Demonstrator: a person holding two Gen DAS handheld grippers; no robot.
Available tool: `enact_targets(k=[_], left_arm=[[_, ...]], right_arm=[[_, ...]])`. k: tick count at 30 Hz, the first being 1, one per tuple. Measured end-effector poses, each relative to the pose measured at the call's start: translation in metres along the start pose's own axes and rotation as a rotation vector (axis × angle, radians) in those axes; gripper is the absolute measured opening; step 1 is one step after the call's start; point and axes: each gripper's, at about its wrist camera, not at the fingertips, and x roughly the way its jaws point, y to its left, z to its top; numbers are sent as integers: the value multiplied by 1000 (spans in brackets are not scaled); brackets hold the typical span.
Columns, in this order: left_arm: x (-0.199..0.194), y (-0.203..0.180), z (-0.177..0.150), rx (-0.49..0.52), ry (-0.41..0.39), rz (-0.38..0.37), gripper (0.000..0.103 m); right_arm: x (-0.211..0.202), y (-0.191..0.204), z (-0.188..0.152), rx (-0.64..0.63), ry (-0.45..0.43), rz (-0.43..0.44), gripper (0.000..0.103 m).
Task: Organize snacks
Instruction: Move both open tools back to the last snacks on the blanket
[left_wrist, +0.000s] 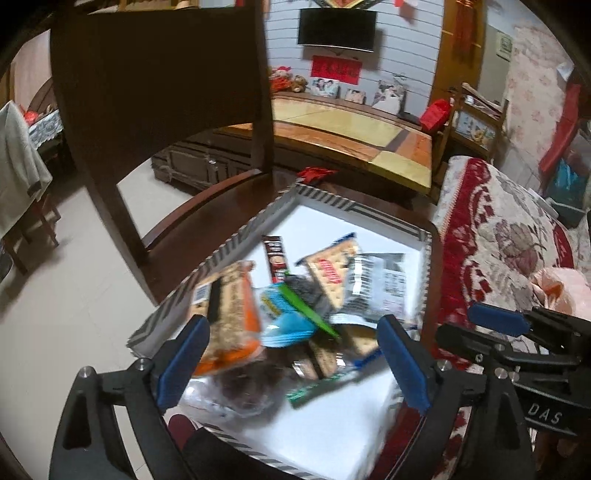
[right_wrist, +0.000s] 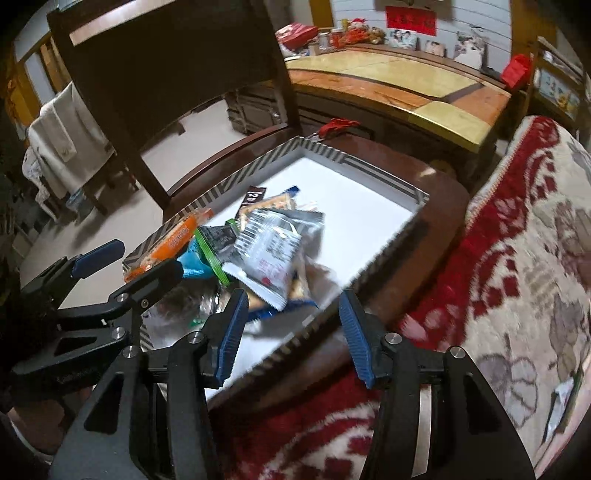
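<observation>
Glossy crinkled snack packets (left_wrist: 295, 306) heap in a striped shallow box (left_wrist: 236, 236); both grippers' blue ribbed fingers (right_wrist: 231, 332) gape empty.

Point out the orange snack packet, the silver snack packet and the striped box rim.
orange snack packet (left_wrist: 236, 328): left wrist view, packet's front face.
silver snack packet (right_wrist: 273, 251): right wrist view, printed middle.
striped box (right_wrist: 325, 149): right wrist view, far rim.

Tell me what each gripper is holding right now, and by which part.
Nothing is held. The left gripper stands open above the pile of snack packets in the striped tray, touching none. The right gripper is open over the tray's near edge, with nothing between its fingers.
</observation>
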Motion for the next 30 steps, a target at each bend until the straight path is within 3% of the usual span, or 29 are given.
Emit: enact_targets(k=[7, 30], left_arm=[[-6, -41, -4, 62, -8, -60, 95], [5, -198, -44, 292, 75, -254, 95]], right_arm=[[-30, -26, -25, 48, -31, -49, 51], [-105, -169, -139, 374, -75, -201, 51]])
